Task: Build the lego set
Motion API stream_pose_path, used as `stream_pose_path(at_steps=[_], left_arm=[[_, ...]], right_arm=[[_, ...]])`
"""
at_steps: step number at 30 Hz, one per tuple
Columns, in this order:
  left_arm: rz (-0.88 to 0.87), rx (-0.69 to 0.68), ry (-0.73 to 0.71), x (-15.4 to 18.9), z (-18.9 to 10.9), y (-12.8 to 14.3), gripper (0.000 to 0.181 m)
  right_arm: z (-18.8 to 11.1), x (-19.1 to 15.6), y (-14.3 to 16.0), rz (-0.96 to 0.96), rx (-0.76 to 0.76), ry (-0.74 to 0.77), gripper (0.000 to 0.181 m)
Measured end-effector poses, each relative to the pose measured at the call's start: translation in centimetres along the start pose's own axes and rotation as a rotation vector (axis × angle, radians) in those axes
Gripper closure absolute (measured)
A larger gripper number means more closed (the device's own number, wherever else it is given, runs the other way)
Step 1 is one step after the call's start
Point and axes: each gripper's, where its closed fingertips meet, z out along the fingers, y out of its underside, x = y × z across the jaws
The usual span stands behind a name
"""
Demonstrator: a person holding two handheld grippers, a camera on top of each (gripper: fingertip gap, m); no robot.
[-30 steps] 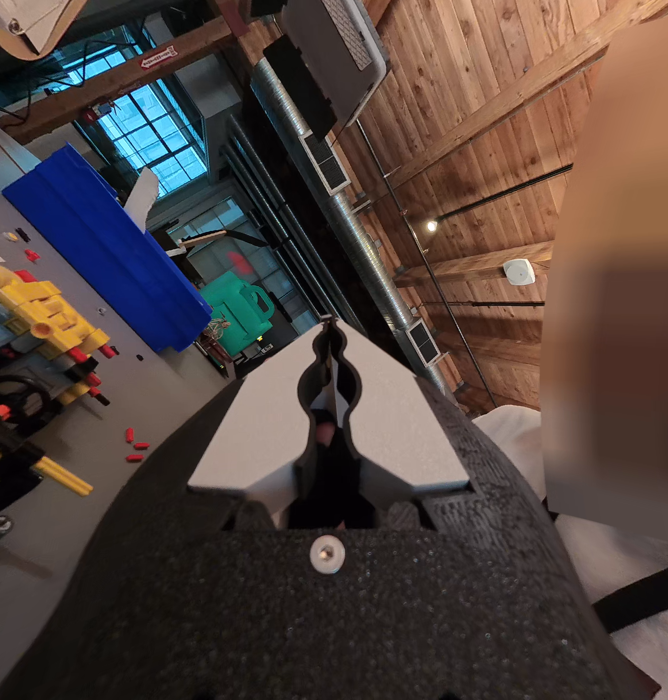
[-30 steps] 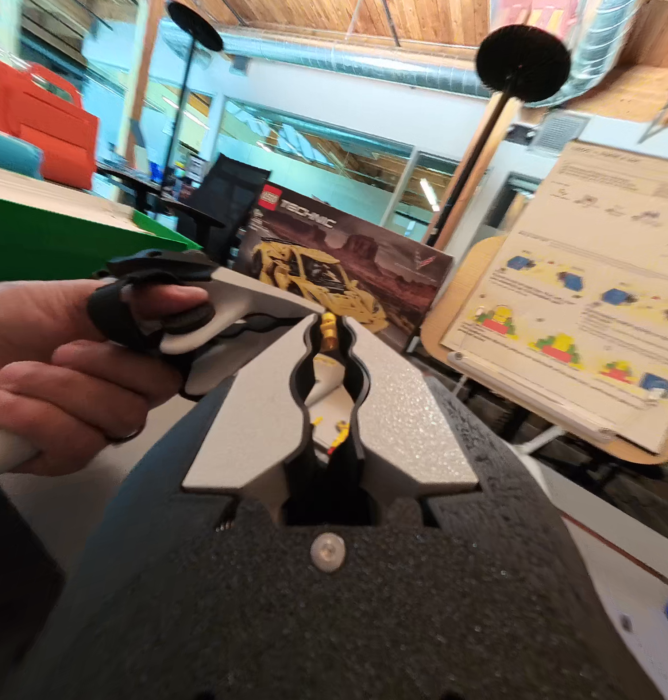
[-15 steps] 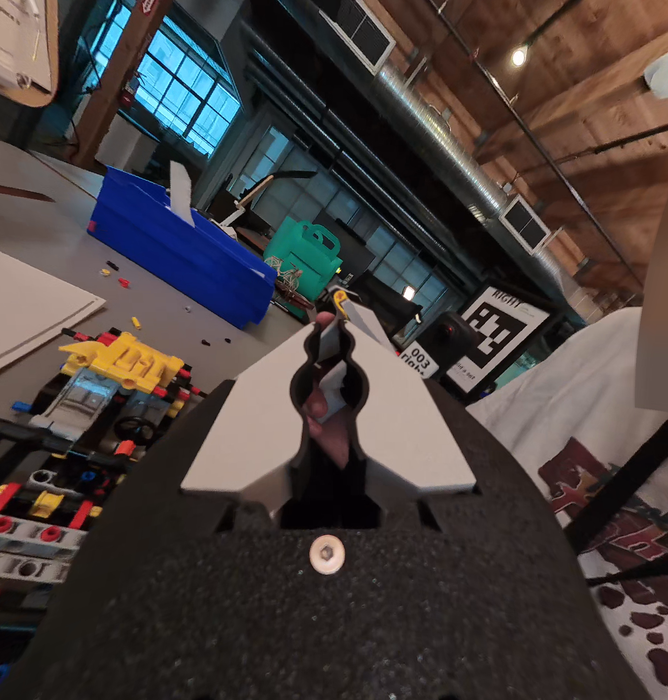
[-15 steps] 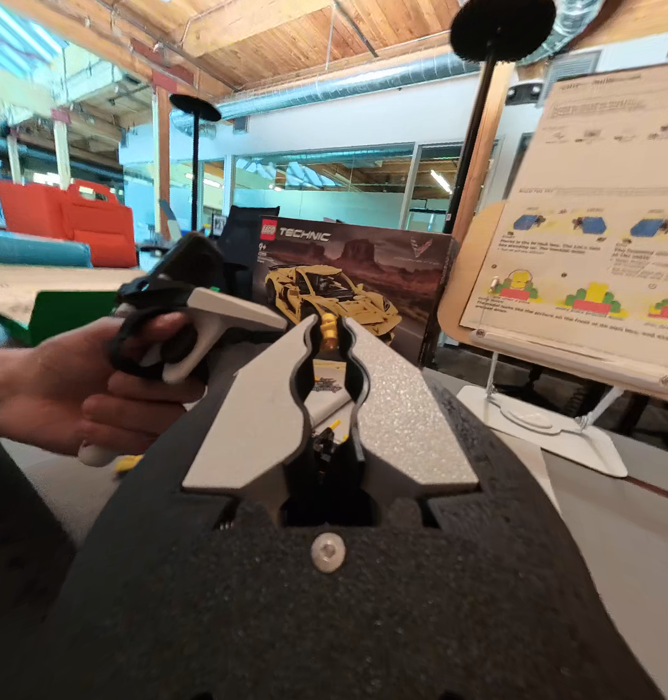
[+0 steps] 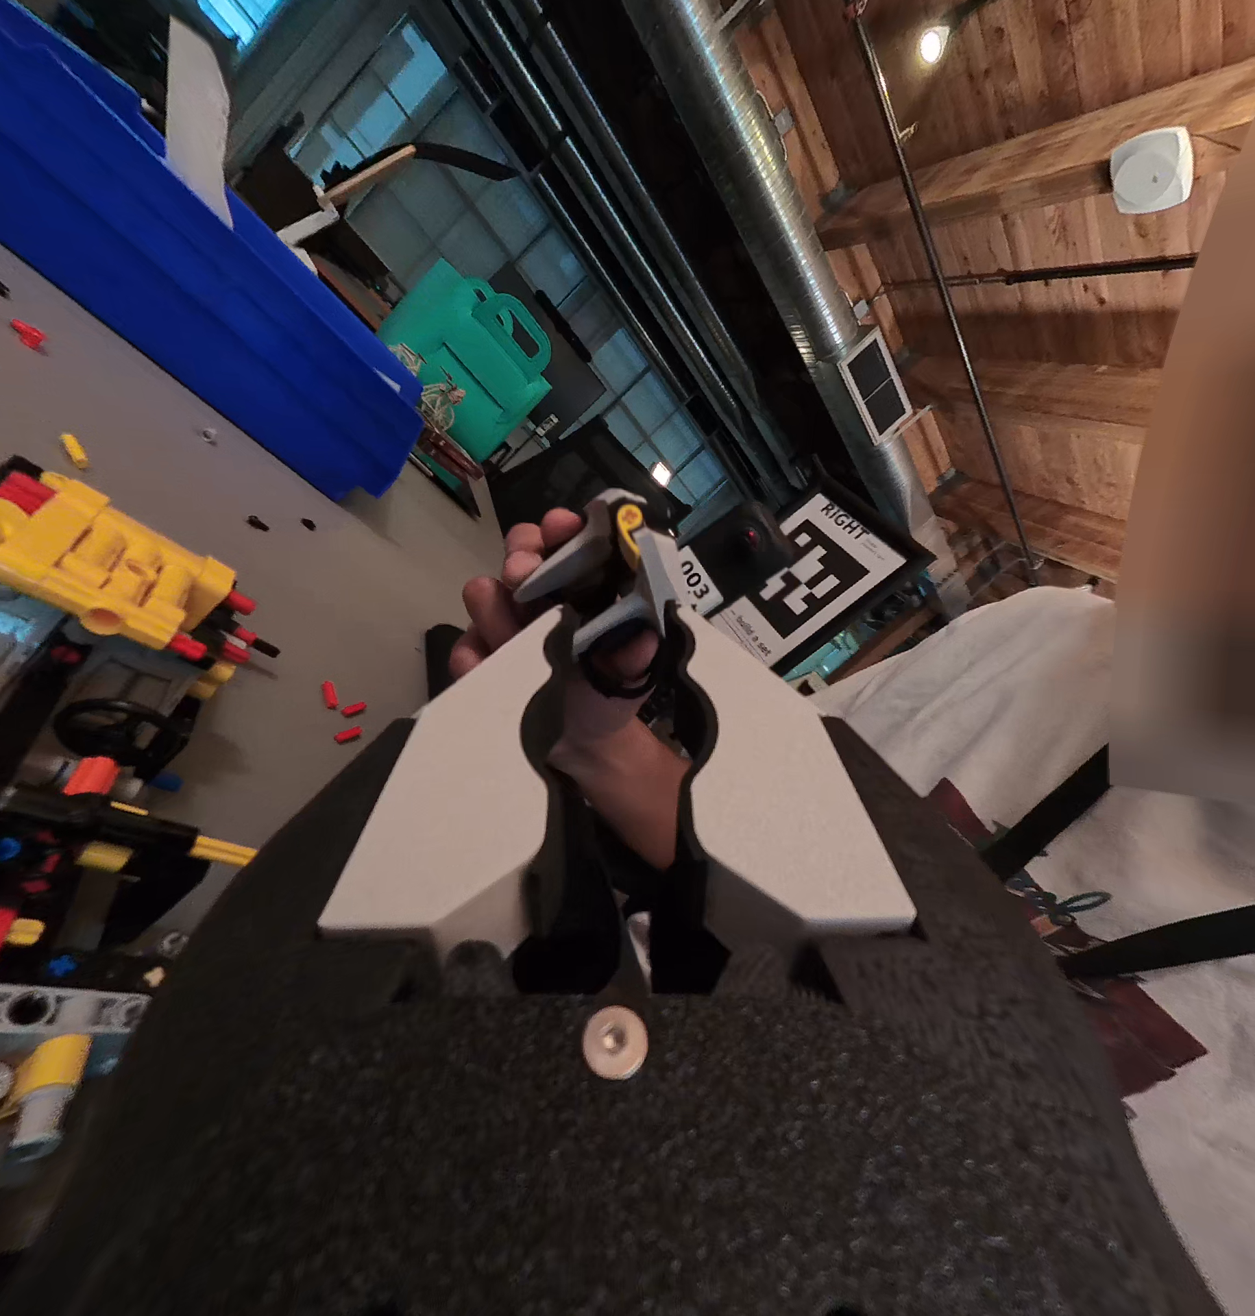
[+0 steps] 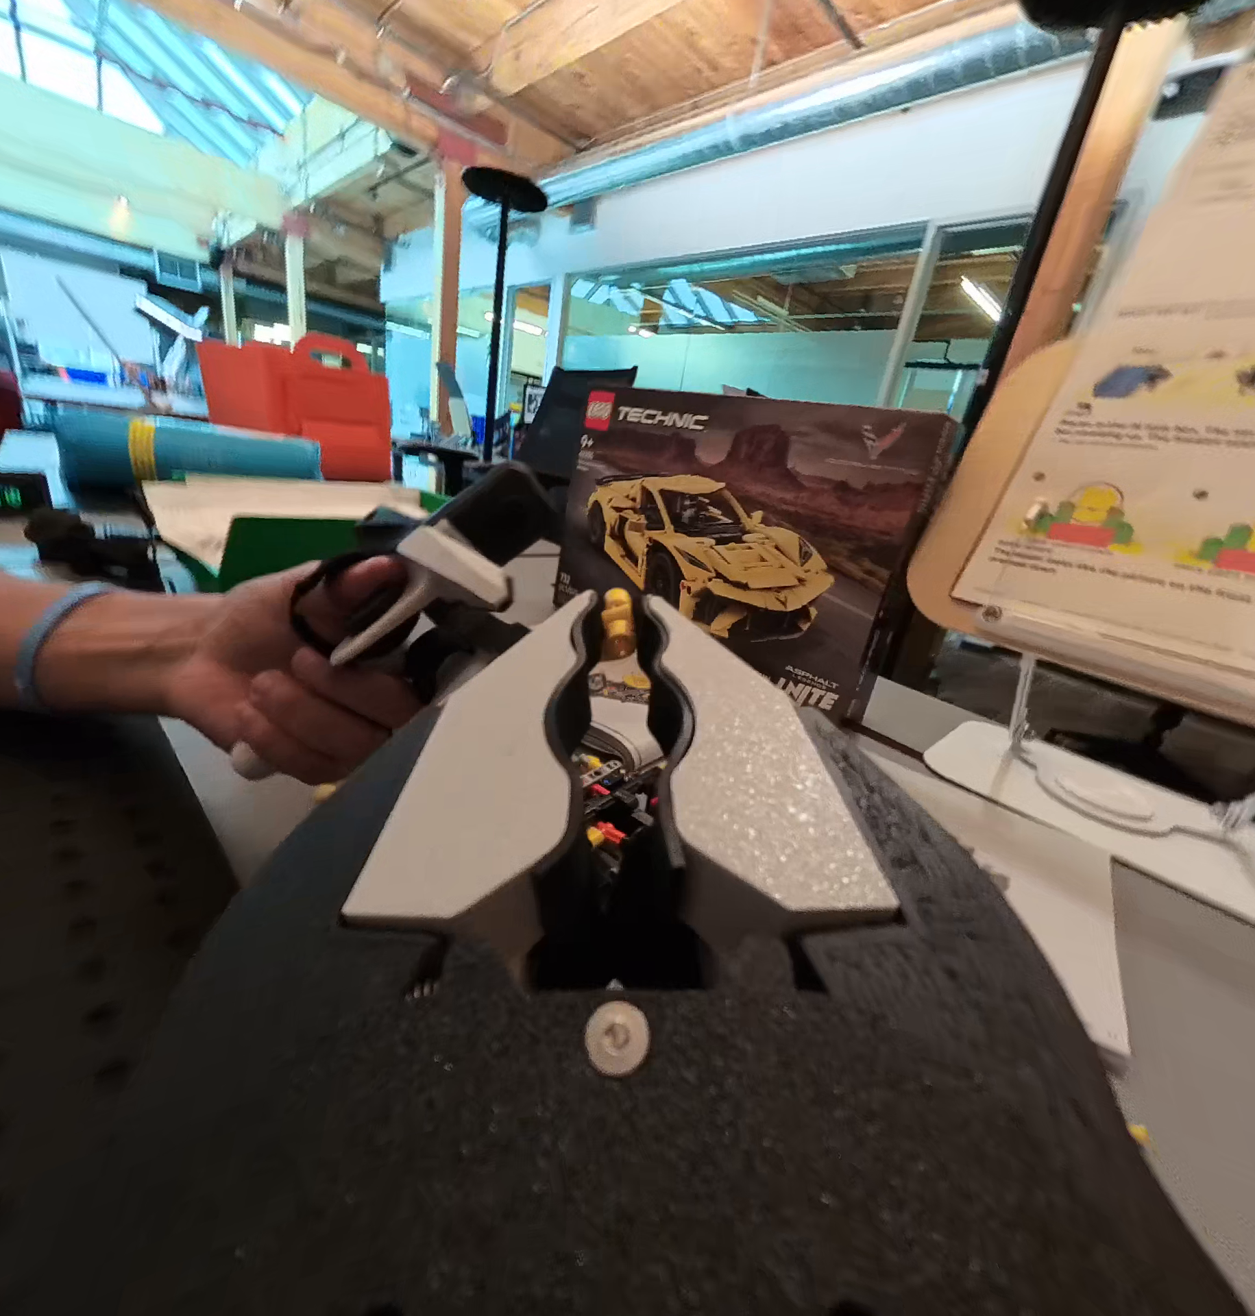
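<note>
My right gripper (image 6: 616, 618) is clamped on a small yellow lego piece (image 6: 617, 621), left gripper (image 5: 617, 641) slightly parted and empty, half-built model (image 5: 90, 641) on table left—I keep the pinch firm, lower slowly, align before pressing.

On the grey table (image 5: 368, 570), the half-built yellow and black lego car (image 5: 90, 641) lies nearer than the long blue plastic bin (image 5: 183, 285); small red pins (image 5: 343, 716) lie right of the car.
</note>
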Motion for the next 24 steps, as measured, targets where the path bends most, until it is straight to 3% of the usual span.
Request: stream_pose_path(at_steps=[4, 8, 9, 11, 12, 14, 19, 22, 24], left_arm=[[0.097, 0.023, -0.103, -0.9, -0.4, -0.9, 0.157], [0.401, -0.008, -0.339, -3.1, 0.9, -4.5, 0.157], [0.49, -0.044, -0.358, -3.1, 2.3, -5.9, 0.157], [0.784, -0.24, -0.377, -4.2, 5.7, -7.8, 0.156], [0.91, -0.342, -0.418, -5.9, 7.3, -8.8, 0.156], [0.987, -0.466, -0.474, -10.2, 10.6, -11.0, 0.156], [0.827, -0.849, -0.645, -25.9, 16.7, -12.5, 0.156], [0.754, -0.806, -0.807, -33.6, 19.0, -14.7, 0.155], [0.781, -0.743, -0.909, -36.9, 19.6, -16.3, 0.152]], right_arm=[[-2.2, 4.0, 0.0, 0.093, -0.038, 0.104, 0.173], [-5.9, 8.9, 0.4, 0.03, -0.075, 0.314, 0.173], [-6.5, 9.5, 0.3, 0.061, -0.06, 0.346, 0.173], [-6.8, 9.3, -0.1, 0.169, 0.0, 0.32, 0.174], [-6.8, 9.1, -0.3, 0.186, 0.018, 0.298, 0.174], [-7.0, 8.9, -0.3, 0.178, 0.026, 0.281, 0.174], [-7.1, 8.6, -0.5, 0.277, 0.06, 0.215, 0.174], [-7.0, 7.8, -0.5, 0.285, 0.065, 0.173, 0.174], [-6.8, 7.3, -0.5, 0.28, 0.058, 0.15, 0.173]])
